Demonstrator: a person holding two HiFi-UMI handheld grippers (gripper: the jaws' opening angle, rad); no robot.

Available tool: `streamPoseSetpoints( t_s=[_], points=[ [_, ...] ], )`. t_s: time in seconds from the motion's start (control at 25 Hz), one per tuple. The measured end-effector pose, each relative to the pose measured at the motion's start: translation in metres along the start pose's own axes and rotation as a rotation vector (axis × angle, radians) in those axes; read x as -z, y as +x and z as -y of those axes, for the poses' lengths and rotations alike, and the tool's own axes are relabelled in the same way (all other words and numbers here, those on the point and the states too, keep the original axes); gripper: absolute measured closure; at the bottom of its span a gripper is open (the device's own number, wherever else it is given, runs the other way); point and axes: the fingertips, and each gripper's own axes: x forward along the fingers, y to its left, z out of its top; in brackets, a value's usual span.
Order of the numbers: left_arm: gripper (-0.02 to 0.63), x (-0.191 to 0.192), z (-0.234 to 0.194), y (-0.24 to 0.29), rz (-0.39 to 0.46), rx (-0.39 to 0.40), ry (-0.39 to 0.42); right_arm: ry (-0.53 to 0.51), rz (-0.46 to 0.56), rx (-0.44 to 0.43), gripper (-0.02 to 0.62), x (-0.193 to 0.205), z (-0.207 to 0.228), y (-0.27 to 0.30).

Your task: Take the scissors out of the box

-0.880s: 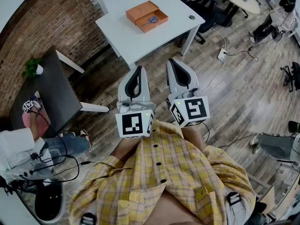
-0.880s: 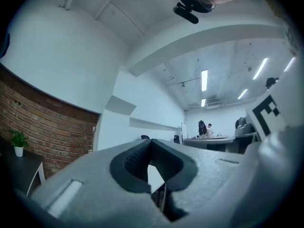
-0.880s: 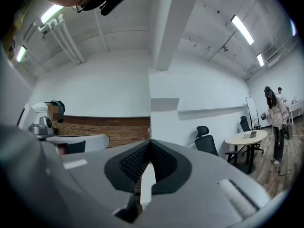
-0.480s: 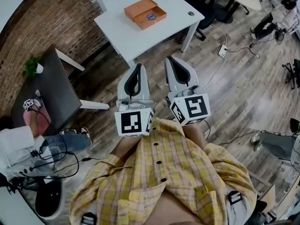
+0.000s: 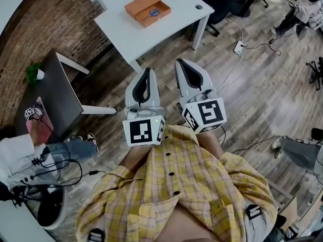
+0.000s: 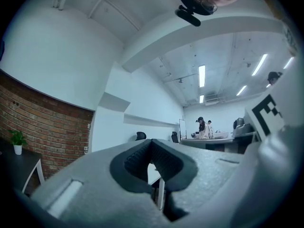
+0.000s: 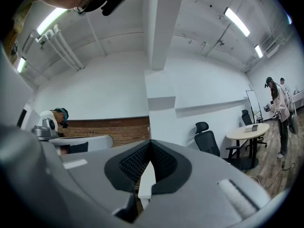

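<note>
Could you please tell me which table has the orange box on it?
The white table, at the top of the head view, holds the box; the dark table at left carries a plant.

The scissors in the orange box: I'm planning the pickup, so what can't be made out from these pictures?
- Scissors: head view only, too small; a blue speck in the box. Blade direction and open or closed unreadable.
- Box interior: too far to tell what else it holds.
- Gripper views: the left gripper and right gripper, both shut, fill the foreground and face walls and ceiling; no box in either.
</note>
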Motion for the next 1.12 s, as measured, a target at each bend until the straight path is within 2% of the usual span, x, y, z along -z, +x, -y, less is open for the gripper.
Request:
streamPoseSetpoints(
  t_s=[0.24,0.56,0.84,1.12],
  points=[
    [0.606,-0.005,0.043,0.016,0.008,-0.014,0.020,0.001,0.001,-0.002,0.591,-0.010,0.042,-0.026],
    [0.606,-0.006,0.079,0.038,0.013,-0.040,0.062,0.016,0.020,-0.009,0.591,-0.014,0.083,-0.039],
    [0.606,0.016,0.076,0.061,-0.022,-0.059,0.055,0.029,-0.011,-0.005,0.591,0.000,0.104,-0.021],
    [0.606,0.035,0.065,0.108,-0.035,-0.057,0.029,0.020,-0.043,-0.011,0.591,0.011,0.130,0.016]
  ],
)
